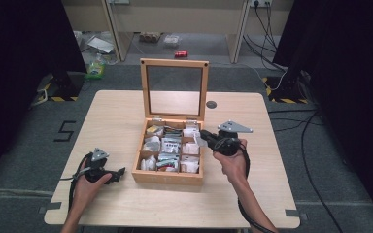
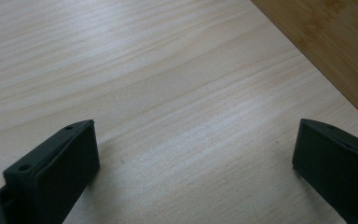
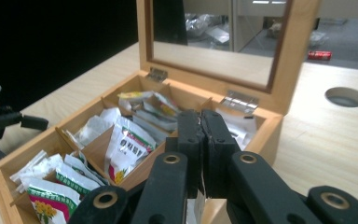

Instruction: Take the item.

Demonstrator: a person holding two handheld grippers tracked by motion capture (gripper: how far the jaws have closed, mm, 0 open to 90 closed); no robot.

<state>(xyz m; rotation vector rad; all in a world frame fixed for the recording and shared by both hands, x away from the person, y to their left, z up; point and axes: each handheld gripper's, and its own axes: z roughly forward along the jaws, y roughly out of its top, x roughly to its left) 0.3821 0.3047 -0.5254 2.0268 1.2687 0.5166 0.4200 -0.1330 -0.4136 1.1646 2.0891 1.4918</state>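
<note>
At the left of the high view, the left gripper [image 1: 120, 172] rested on the table [image 1: 116, 116] in the person's left hand [image 1: 88, 187], just beside the wooden box [image 1: 169, 177] but apart from it. In the left gripper view its 2 jaws stood wide, with only bare wood between them, so it held nothing.

In the middle stood the box with its glass lid [image 1: 175, 90] upright, and its compartments were full of tea sachets [image 3: 129, 148].

At the right, the right gripper [image 1: 200, 136] was over the box's right-hand compartments. In the right gripper view its jaws were pressed together, and a thin white edge, probably 1 sachet [image 3: 200, 205], showed between them near the bottom. I could not tell clearly what kind it was.

I judged that the step in hand was taking 1 sachet out of the box. The next move called for a steady lift clear of the box wall, a firm squeeze on the thin paper, and then a free place on the table to put it down.
</note>
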